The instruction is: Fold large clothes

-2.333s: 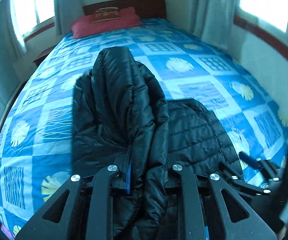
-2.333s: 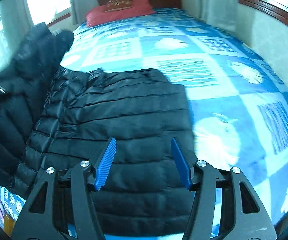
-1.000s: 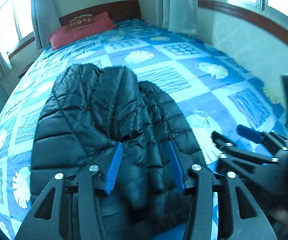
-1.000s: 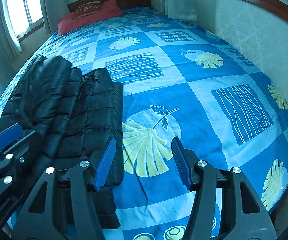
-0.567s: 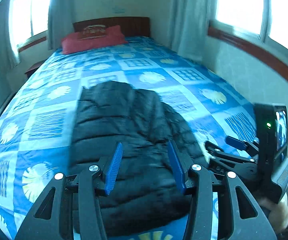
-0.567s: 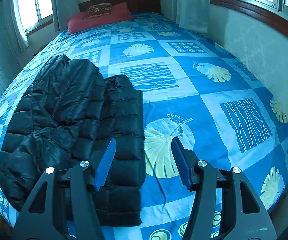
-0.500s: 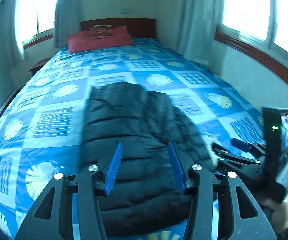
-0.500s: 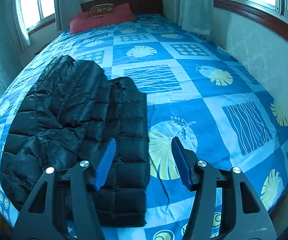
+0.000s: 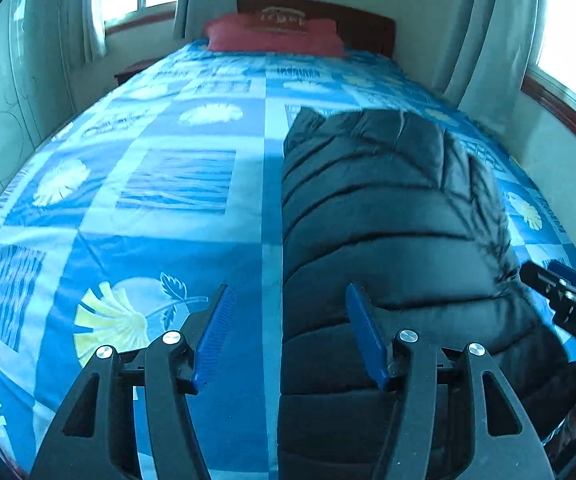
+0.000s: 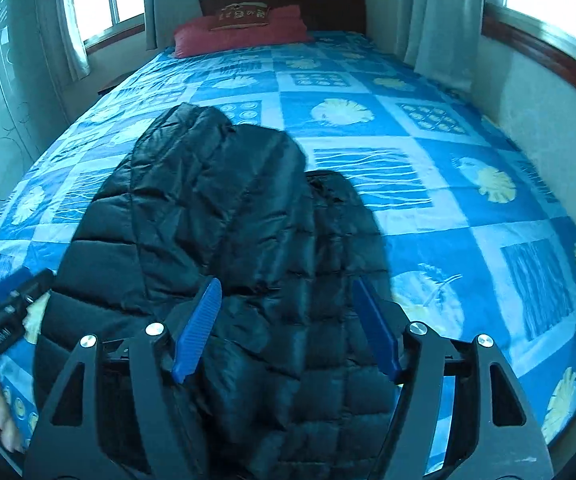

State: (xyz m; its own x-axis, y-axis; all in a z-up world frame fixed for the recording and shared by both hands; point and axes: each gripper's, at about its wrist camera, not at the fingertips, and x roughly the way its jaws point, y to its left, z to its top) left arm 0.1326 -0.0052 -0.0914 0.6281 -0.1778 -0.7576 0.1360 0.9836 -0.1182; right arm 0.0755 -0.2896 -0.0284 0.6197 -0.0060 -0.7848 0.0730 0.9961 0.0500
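A black quilted puffer jacket [image 9: 391, 216] lies folded lengthwise on the bed, its sleeve laid over the body [image 10: 224, 208]. My left gripper [image 9: 288, 300] hovers over the jacket's left edge; its jaws are opening and nothing sits between the blue pads. My right gripper [image 10: 286, 292] hangs above the jacket's near end, its jaws also opening, the pads apart from the fabric. Each gripper shows at the edge of the other's view: the right one [image 9: 559, 288] and the left one [image 10: 12, 292].
The bed's blue patterned cover [image 10: 427, 184] spreads around the jacket. A red pillow [image 10: 240, 30] lies against the wooden headboard [image 9: 363, 26]. A wall with a window stands to the right [image 10: 547, 92], curtains hang at both sides, and a hand [image 10: 0, 412] shows at the lower left.
The left gripper let go of the lifted jacket half, which now lies folded over. The left gripper swung left to the jacket's edge, the right moved left over its near end; both jaws widened.
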